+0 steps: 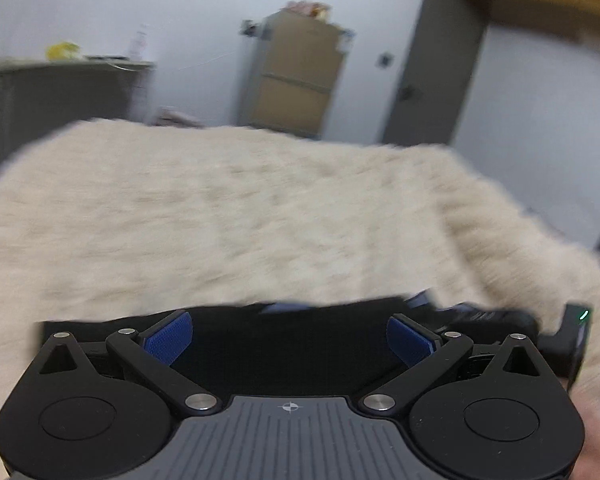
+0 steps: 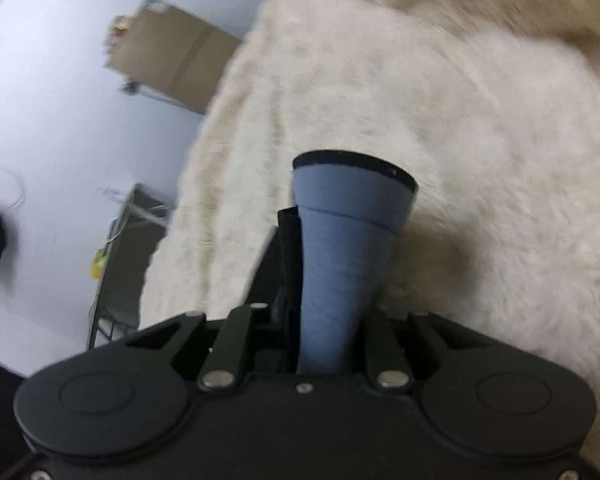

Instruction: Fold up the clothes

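The step in hand appeared to be the taking-up of a garment edge ahead of a fold, not the fold itself. The right gripper was clamped on a blue-grey cloth, a hemmed band of fabric that ran up out of the jaws and flared to a dark-edged end above the cream fleece cover; dark fabric lay against its left side in the same grip. The left gripper stood with its blue pads well apart and nothing pressed between them; a black garment lay directly beneath and between the fingers, with a sliver of blue cloth showing at its far edge. Whether the black and blue-grey pieces were one item could not be told. In my judgement the next move called for the left jaws to come down and close on the near black edge at a point matching the right-hand hold, so that both corners could be lifted and carried over together; a slack or uneven pinch would likely skew the fold. The work surface was the long-pile fleece cover, heavily blurred in both views. Beyond it stood a pale wall, a brown cabinet, a grey door and a low grey counter bearing small items, too blurred to identify.
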